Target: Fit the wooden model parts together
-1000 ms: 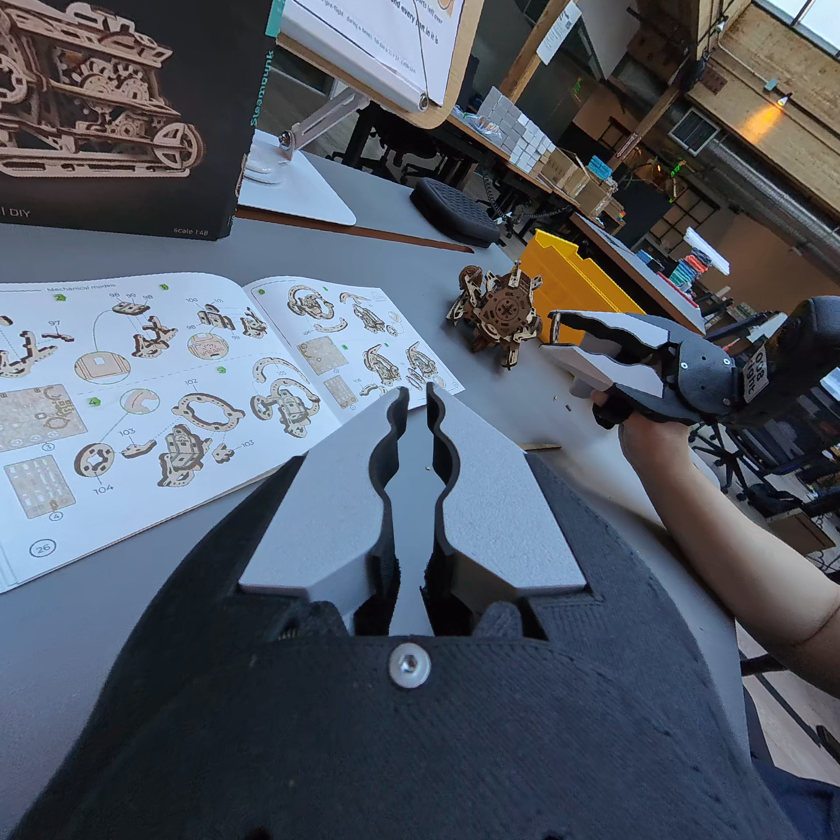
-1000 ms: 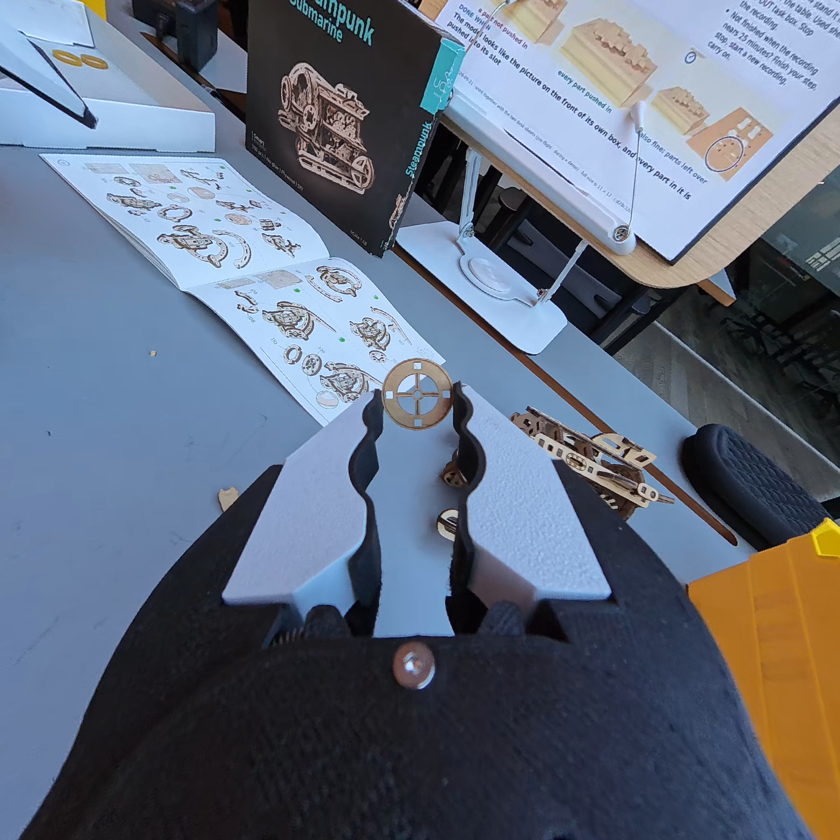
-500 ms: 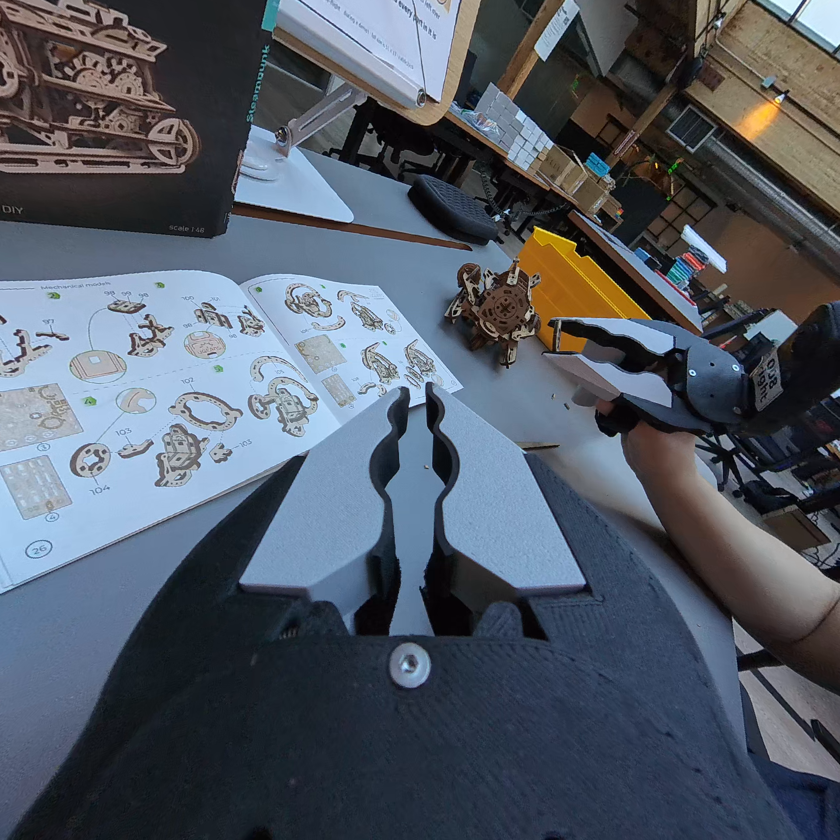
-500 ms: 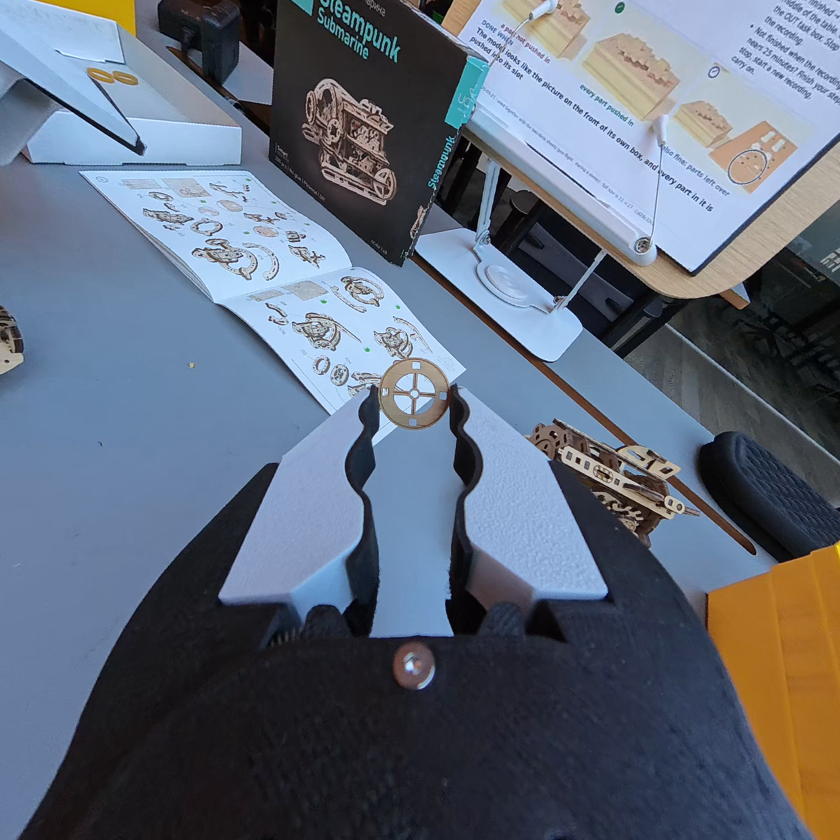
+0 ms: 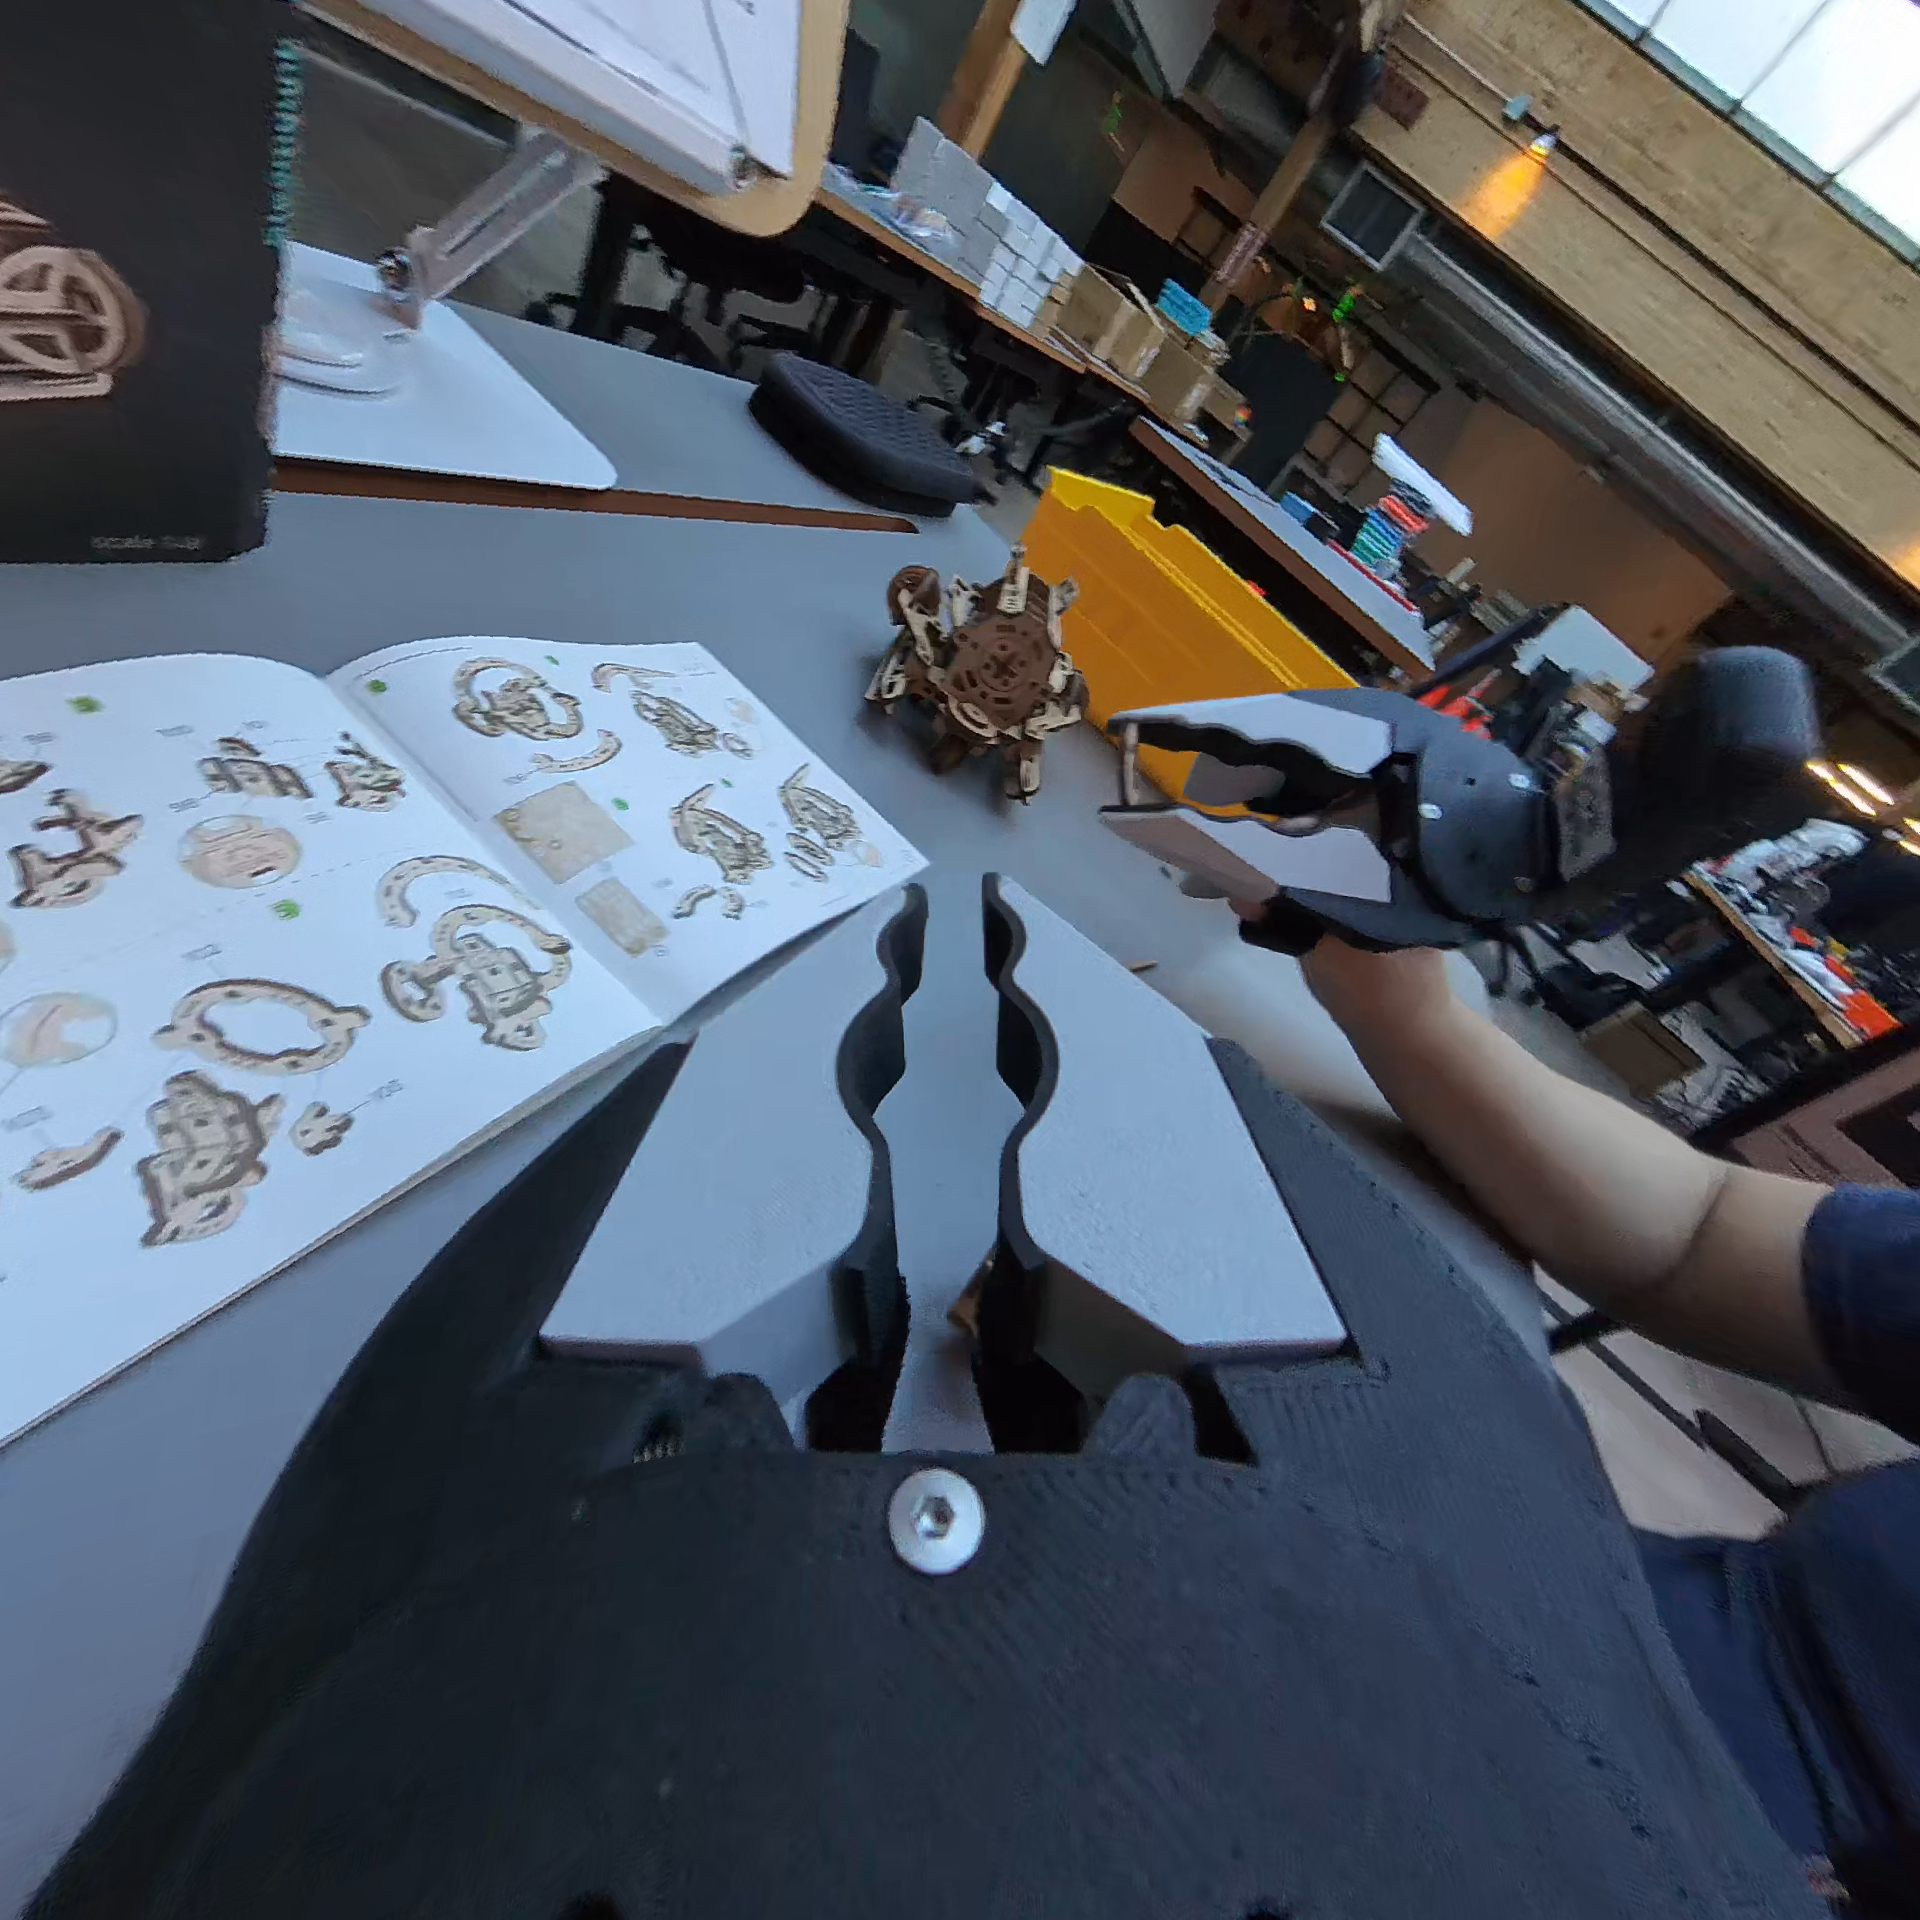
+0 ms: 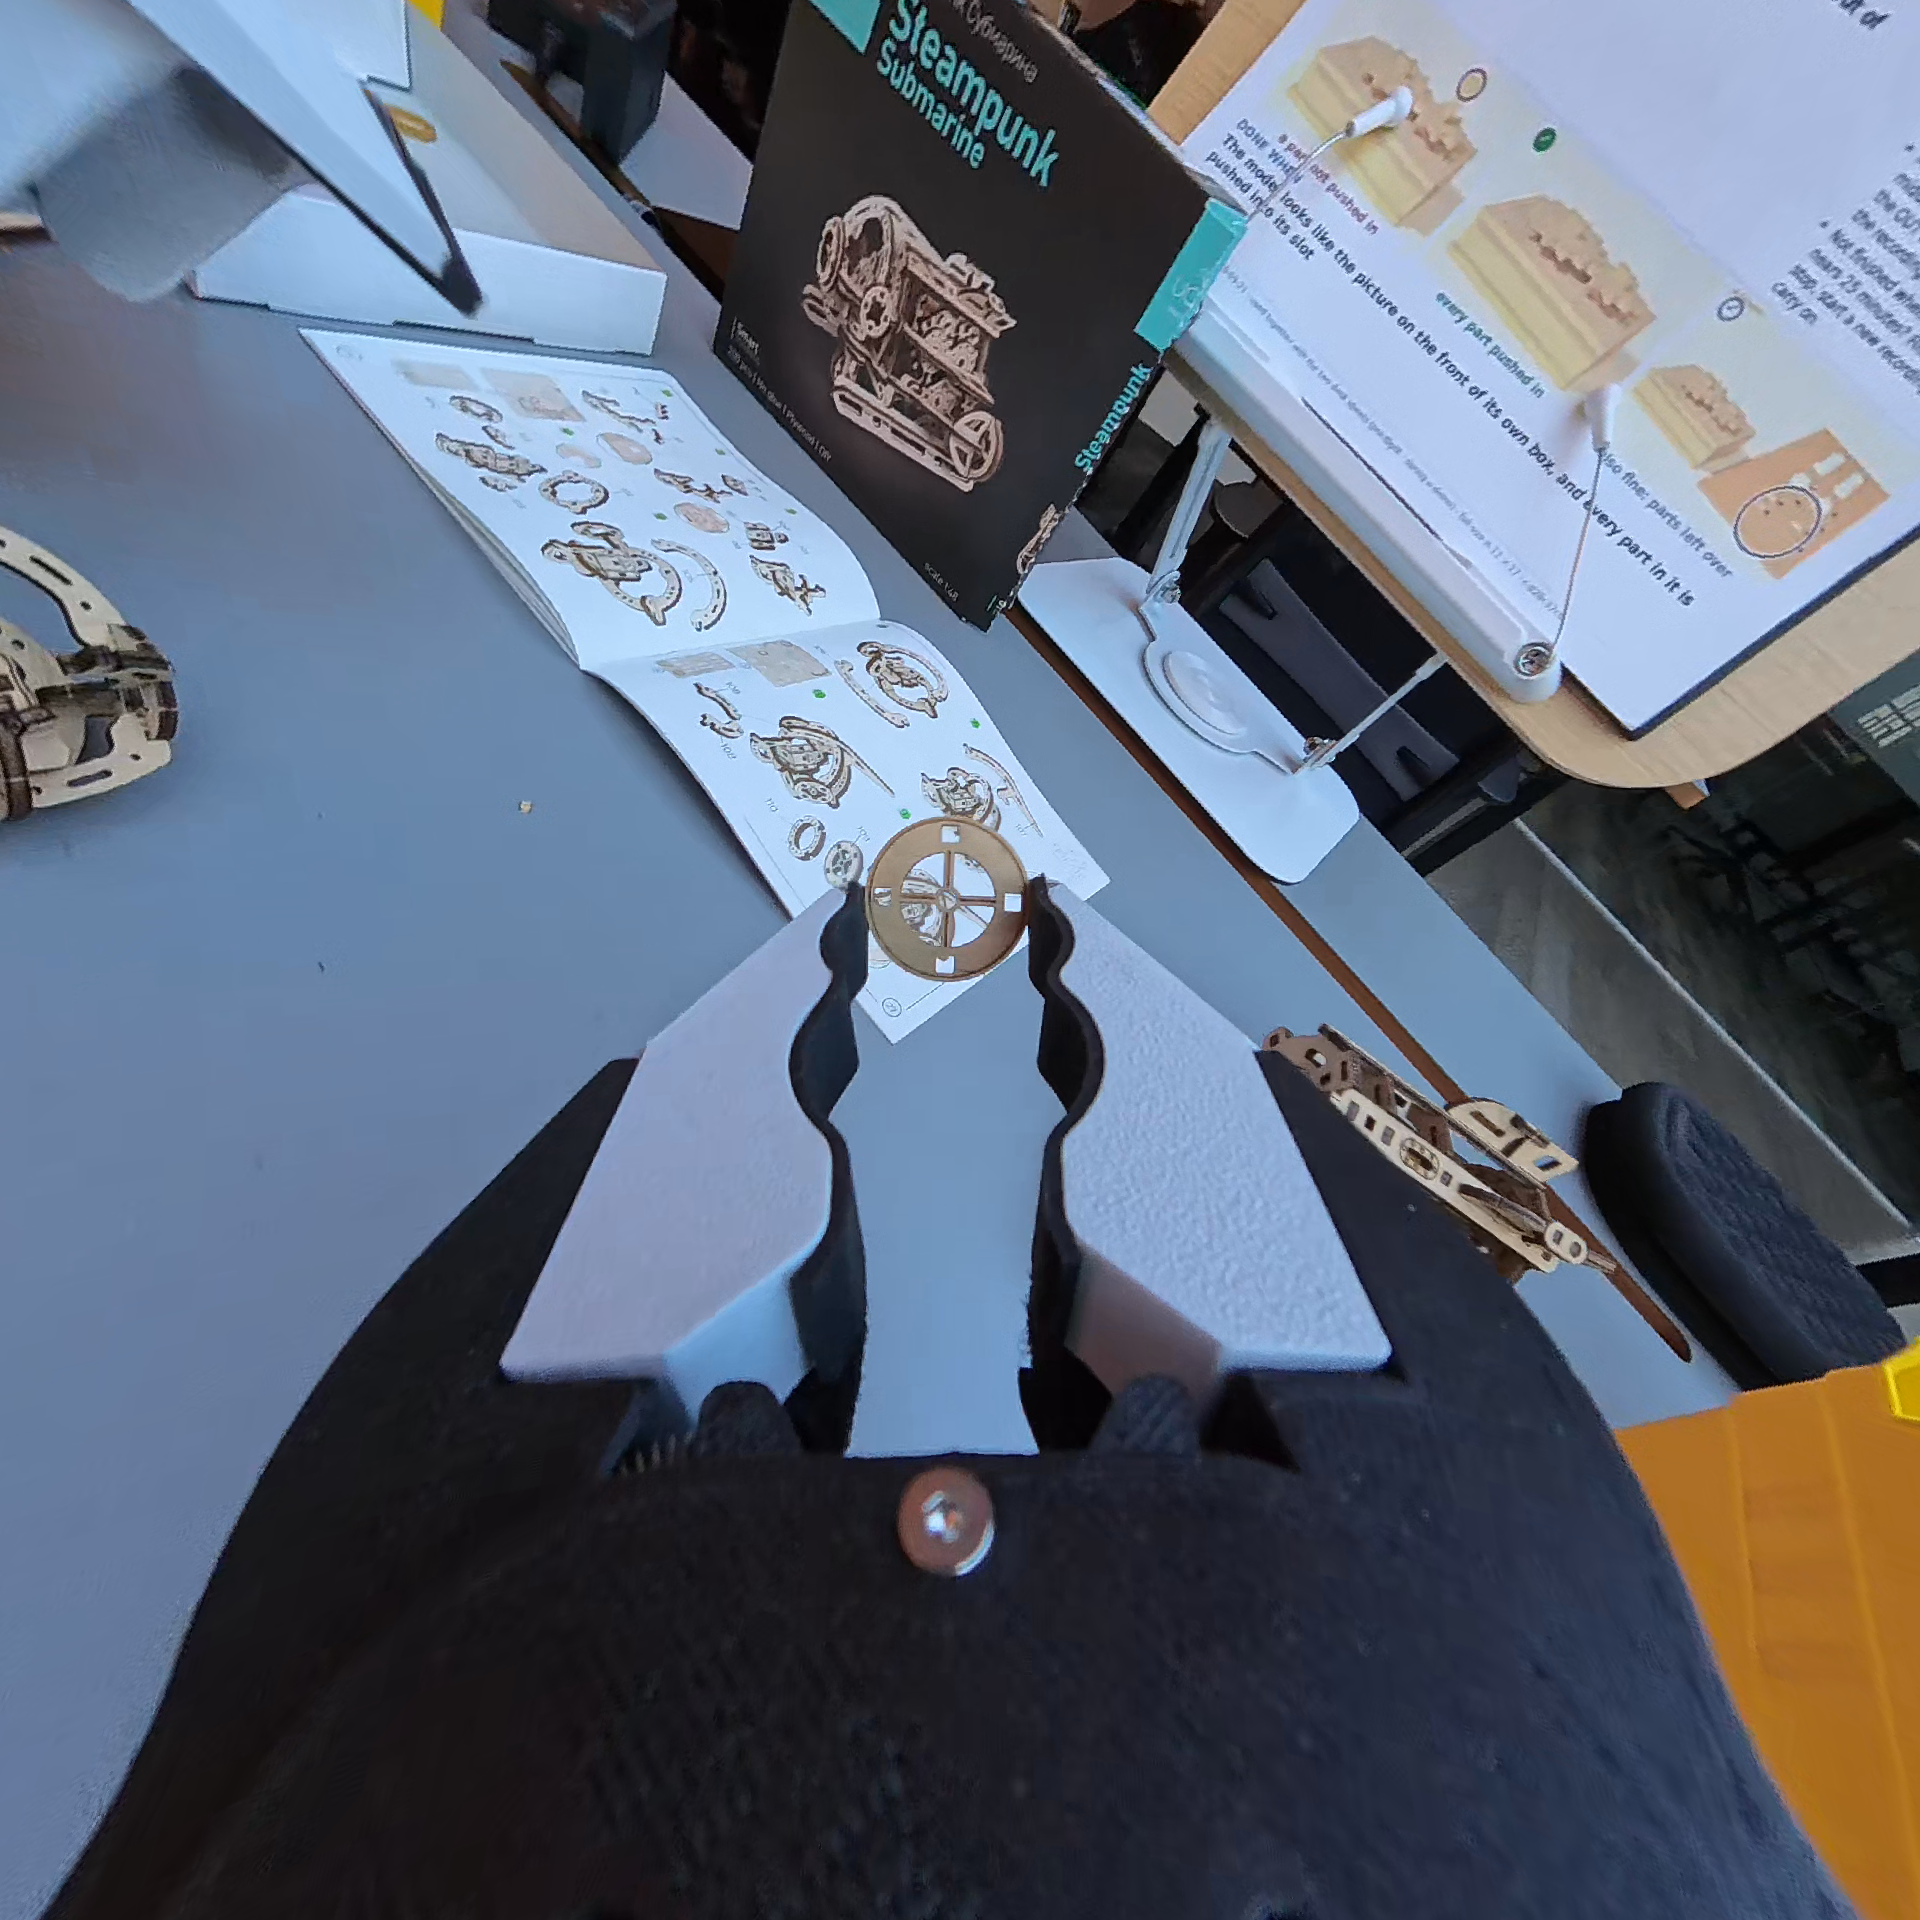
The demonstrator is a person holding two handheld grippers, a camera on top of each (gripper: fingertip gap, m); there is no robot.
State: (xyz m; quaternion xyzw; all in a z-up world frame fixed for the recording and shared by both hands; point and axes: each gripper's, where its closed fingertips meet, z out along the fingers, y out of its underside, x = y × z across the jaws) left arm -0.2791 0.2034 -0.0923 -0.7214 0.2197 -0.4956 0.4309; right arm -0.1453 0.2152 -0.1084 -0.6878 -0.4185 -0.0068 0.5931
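My right gripper (image 6: 945,906) is shut on a thin round wooden disc with a cross-shaped cutout (image 6: 945,899), held upright at the fingertips above the table. In the left wrist view the right gripper (image 5: 1122,769) hovers just right of a brown wooden gear assembly (image 5: 982,675), apart from it. That assembly also shows in the right wrist view (image 6: 1434,1153). My left gripper (image 5: 951,899) has a narrow gap between its fingers and holds nothing, low over the grey table (image 5: 727,561). Another pale wooden assembly (image 6: 73,707) lies at the far left.
An open instruction booklet (image 5: 364,883) lies left of the left gripper. The dark model box (image 6: 956,312) stands behind it, with a white document stand (image 6: 1247,717) beside it. A yellow bin (image 5: 1164,623) and a black pad (image 5: 862,436) sit at the table's right end. A white box (image 6: 436,270) stands far left. Some 15 cm of space lies between my two pairs of fingers.
My right gripper has lifted and pulled back with the disc still in it, bringing the pale assembly at far left into view. My left gripper has shifted slightly; its gap is unchanged.
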